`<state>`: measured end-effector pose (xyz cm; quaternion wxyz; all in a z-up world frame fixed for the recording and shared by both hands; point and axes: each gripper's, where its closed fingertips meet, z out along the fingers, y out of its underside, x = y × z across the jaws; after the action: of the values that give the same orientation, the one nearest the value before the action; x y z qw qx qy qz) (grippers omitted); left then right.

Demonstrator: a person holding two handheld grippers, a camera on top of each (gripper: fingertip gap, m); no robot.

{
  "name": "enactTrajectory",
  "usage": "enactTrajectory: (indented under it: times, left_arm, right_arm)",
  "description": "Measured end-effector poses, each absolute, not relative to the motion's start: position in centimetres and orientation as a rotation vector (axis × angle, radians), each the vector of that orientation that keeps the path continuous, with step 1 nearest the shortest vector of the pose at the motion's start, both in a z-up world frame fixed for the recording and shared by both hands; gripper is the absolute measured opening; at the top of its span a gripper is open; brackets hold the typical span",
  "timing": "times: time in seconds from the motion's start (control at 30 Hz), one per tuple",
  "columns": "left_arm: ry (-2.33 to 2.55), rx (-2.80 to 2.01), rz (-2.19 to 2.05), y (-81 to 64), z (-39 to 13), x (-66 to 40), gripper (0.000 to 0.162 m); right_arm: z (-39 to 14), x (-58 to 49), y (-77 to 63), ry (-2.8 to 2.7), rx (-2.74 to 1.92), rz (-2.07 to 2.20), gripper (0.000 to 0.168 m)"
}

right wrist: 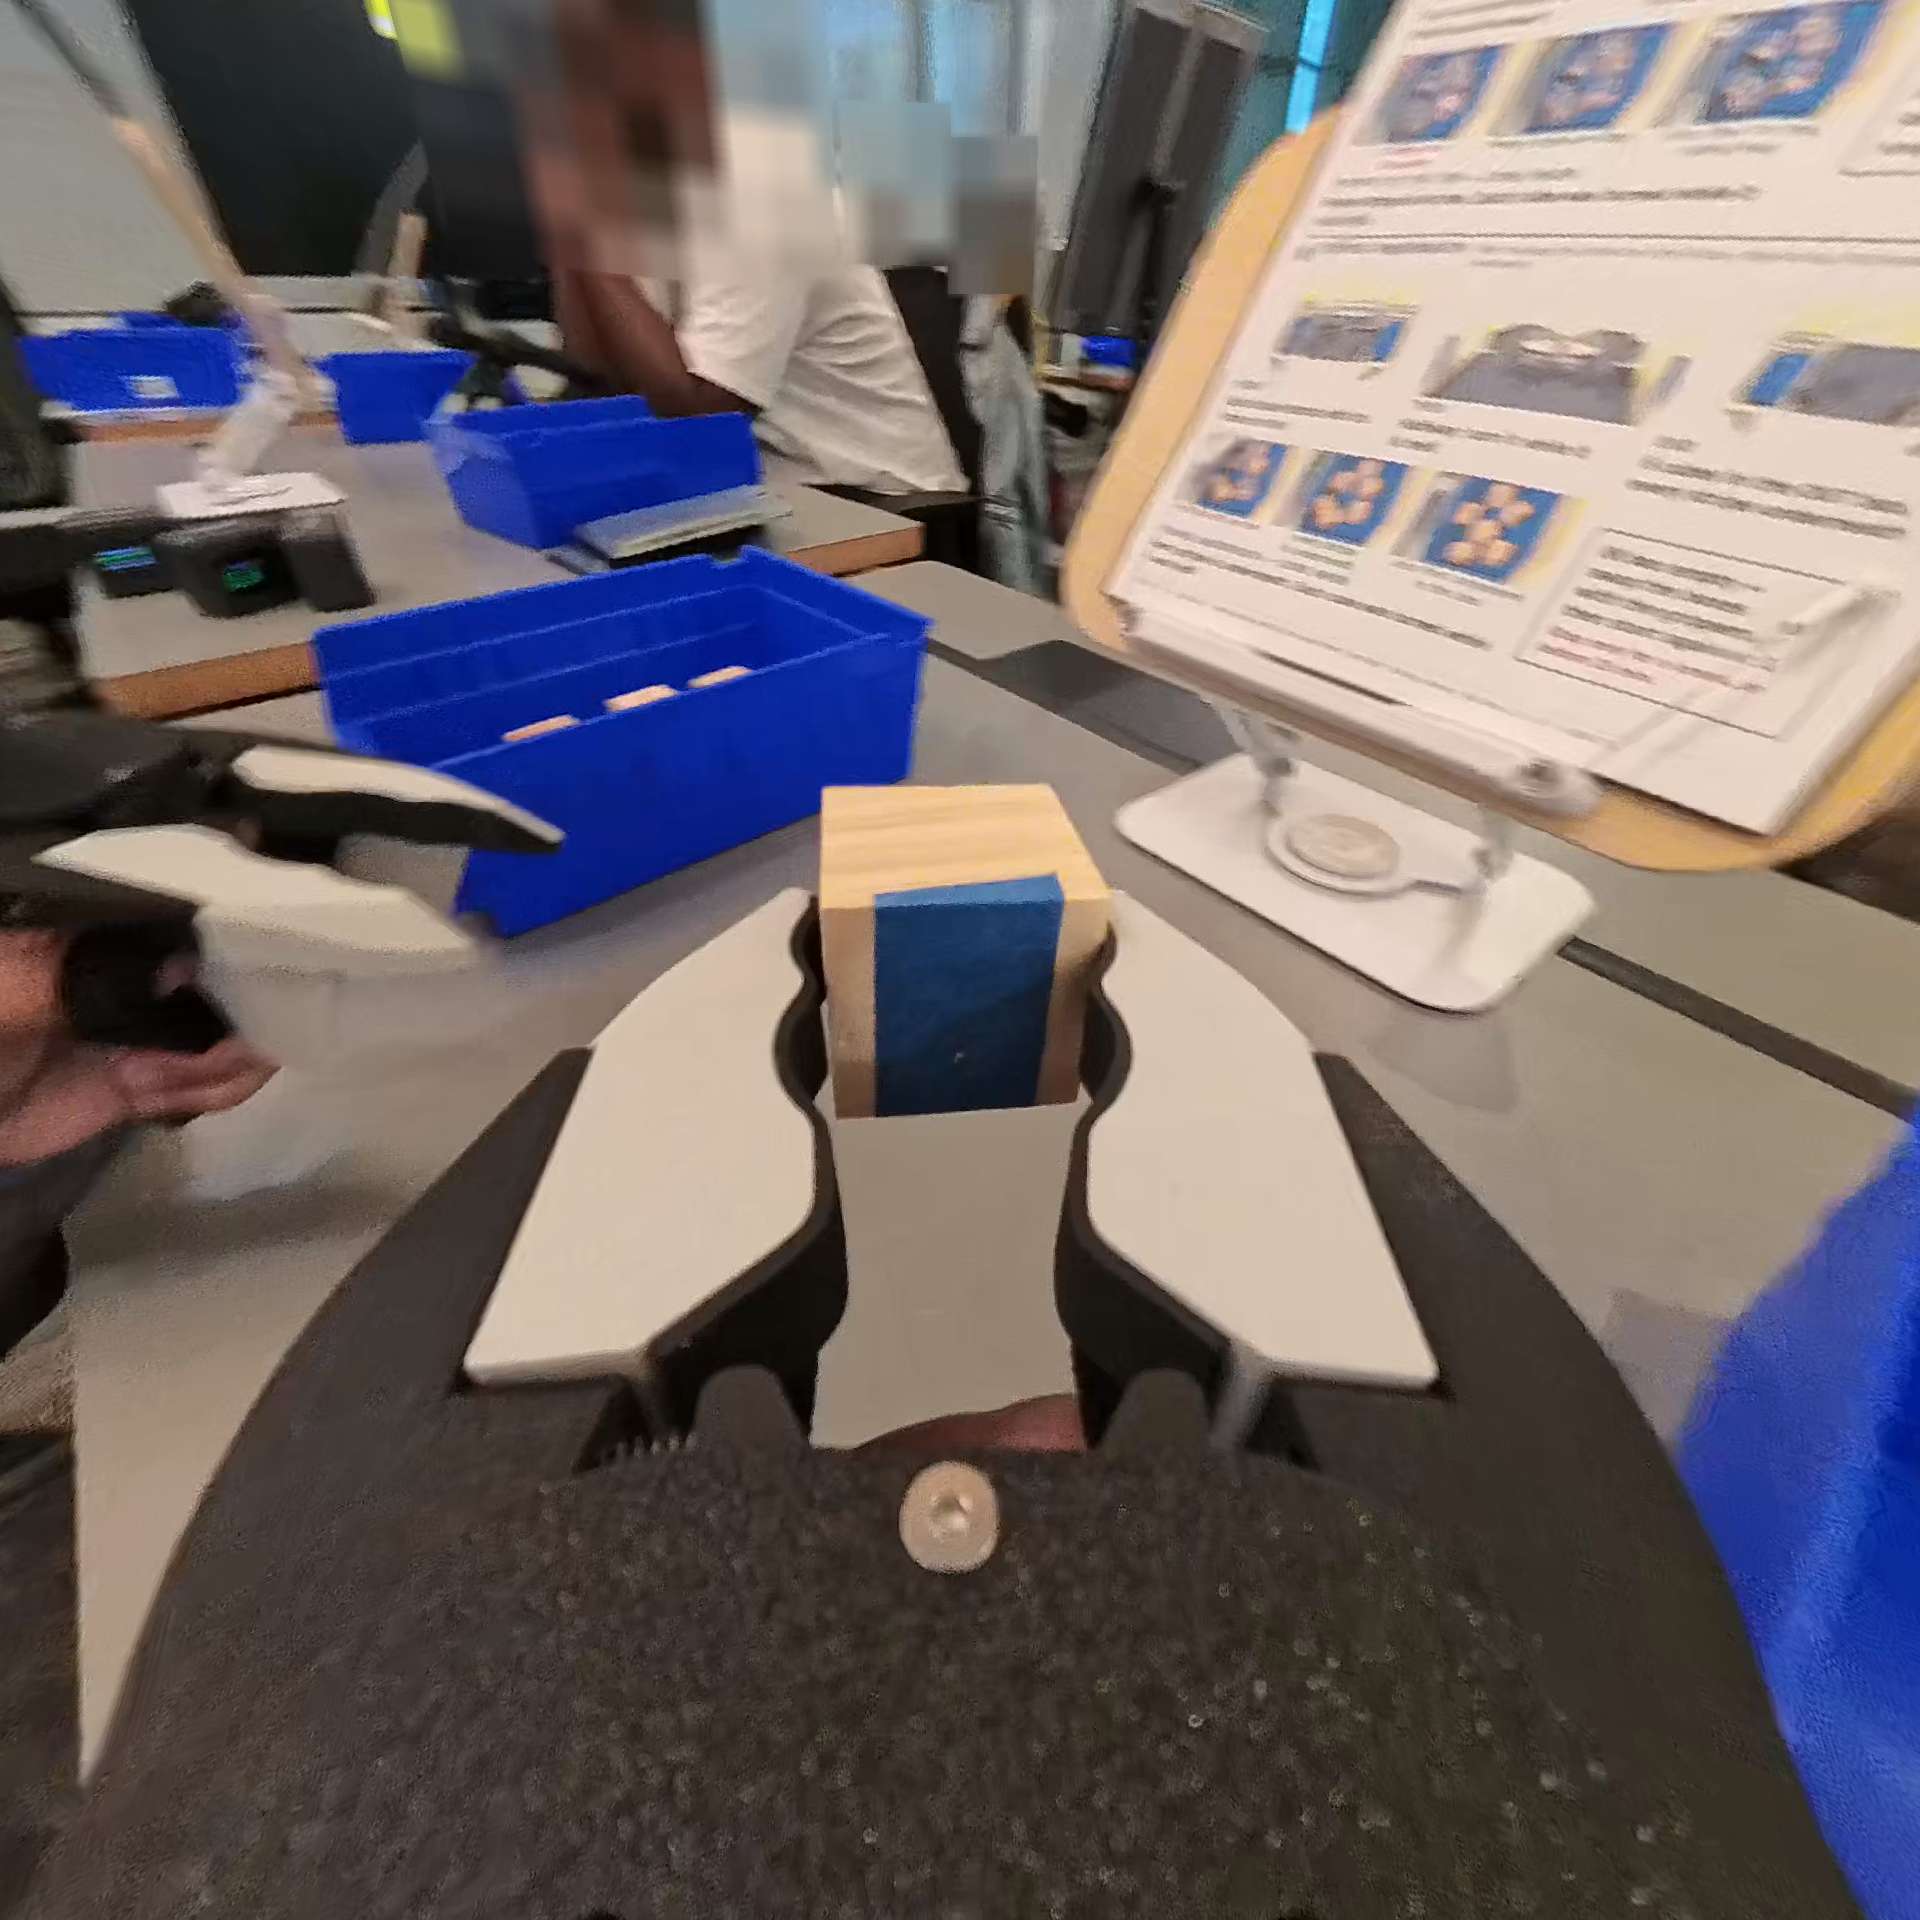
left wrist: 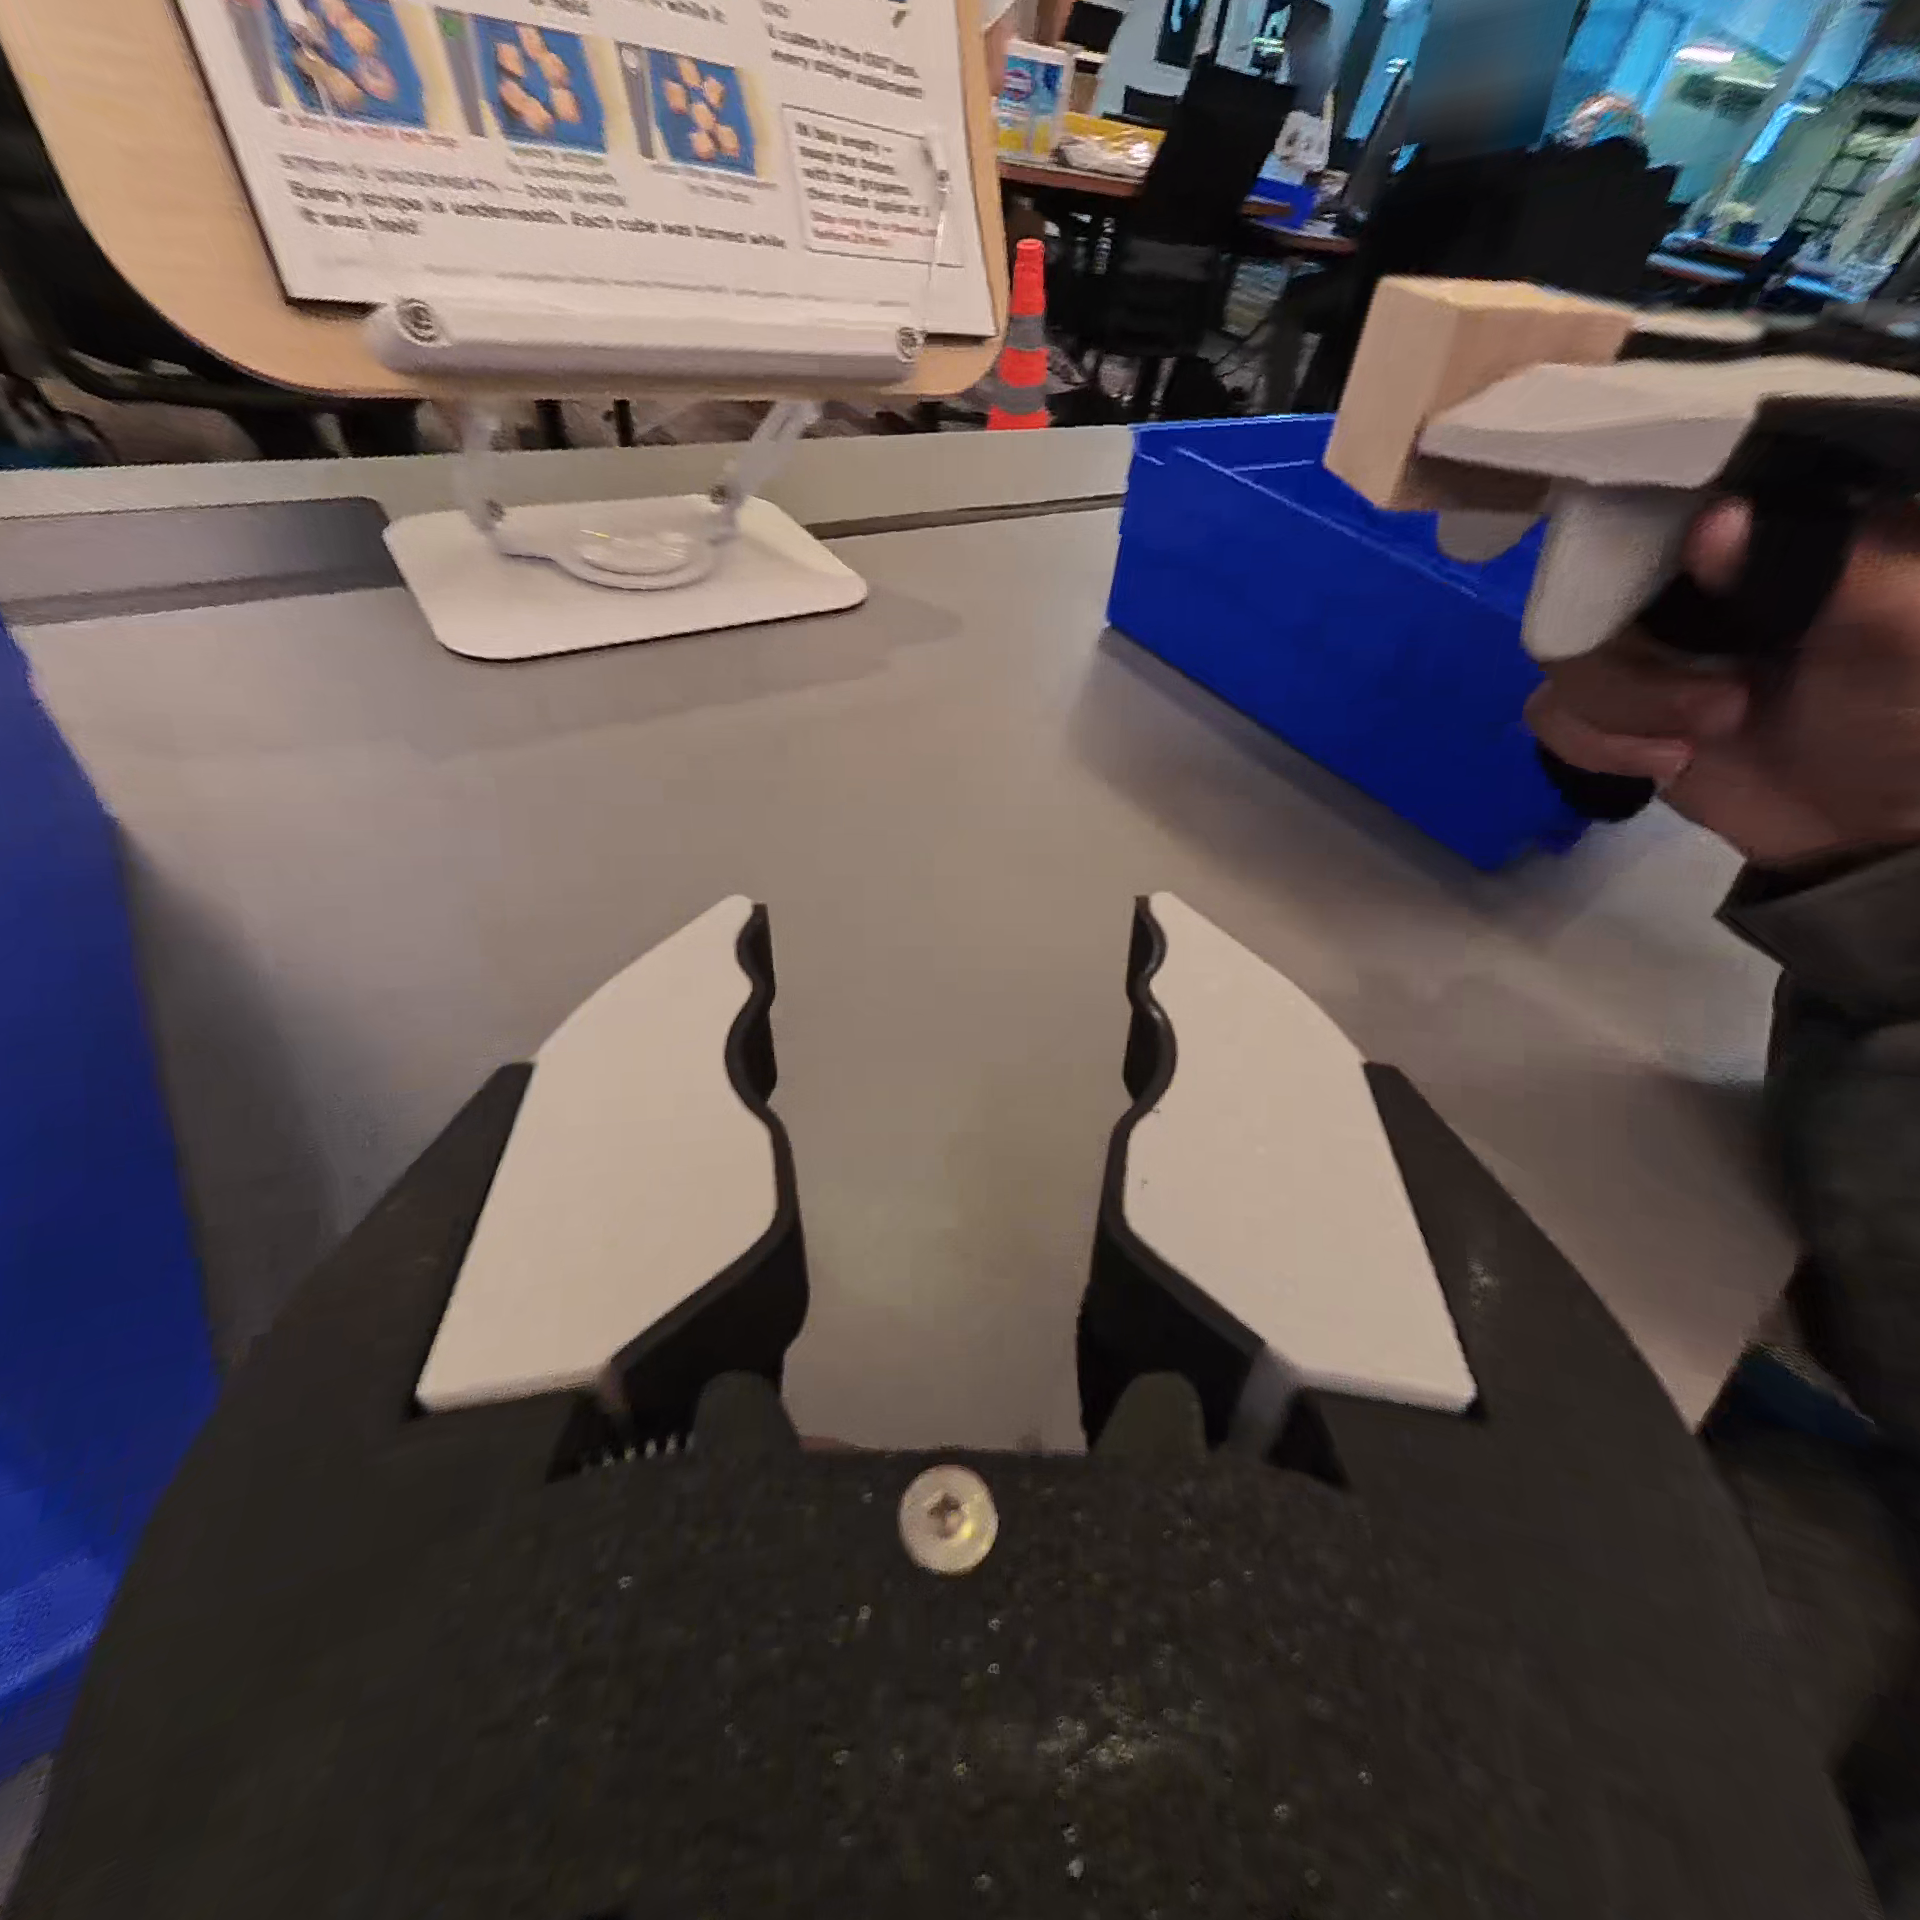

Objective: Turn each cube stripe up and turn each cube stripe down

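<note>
Together we see more than either view alone: our right claw (right wrist: 956, 997) grips a wooden cube (right wrist: 961, 956) clear above the grey worktop (right wrist: 1558, 1143), its blue stripe (right wrist: 966, 997) facing the right wrist camera. From the left wrist view that stripe is hidden. Our left claw (left wrist: 951, 935) gapes wide, empty, near a blue bin (left wrist: 1320, 623).

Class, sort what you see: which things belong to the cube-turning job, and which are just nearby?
Job:
striped wooden cube, held in the right gripper
left gripper, jaws open
cubes in the blue bin

Nearby:
instruction sheet stand
orange cone
</note>
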<state>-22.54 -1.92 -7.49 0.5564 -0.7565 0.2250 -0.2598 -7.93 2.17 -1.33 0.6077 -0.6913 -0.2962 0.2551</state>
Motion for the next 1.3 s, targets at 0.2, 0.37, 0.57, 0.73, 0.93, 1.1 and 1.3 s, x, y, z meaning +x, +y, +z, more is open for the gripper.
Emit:
enactTrajectory:
  times: [0.2,0.37,0.57,0.73,0.93,1.1,1.3]
  left_arm:
    - [0.618,-1.716,-0.414,-1.5,-7.1,-23.4,0.063]
    - [0.642,-1.737,-0.493,-2.0,-7.5,-22.4,0.063]
    - [0.632,-1.779,-0.527,-1.7,-8.3,-22.5,0.063]
    - [0.635,-1.788,-0.524,-1.5,-8.4,-22.6,0.062]
    - [0.634,-1.813,-0.521,-1.3,-8.9,-22.7,0.062]
    - [0.640,-1.830,-0.525,-1.1,-9.4,-22.6,0.062]
    - [0.649,-1.848,-0.529,-1.1,-9.8,-22.5,0.063]
  right_arm:
    - [3.5,4.8,7.5,-0.220,-1.830,0.227,0.046]
    - [-0.7,15.7,13.4,0.016,-2.247,0.029,0.046]
    - [-8.7,19.3,15.6,0.063,-2.703,0.061,0.047]
    - [-13.0,19.4,16.2,0.050,-2.868,-0.005,0.046]
    - [-16.7,21.2,16.1,0.109,-2.981,-0.135,0.047]
    - [-18.3,21.7,15.5,0.125,-3.023,-0.144,0.046]
    - [-18.1,21.9,15.7,0.112,-2.965,-0.114,0.058]
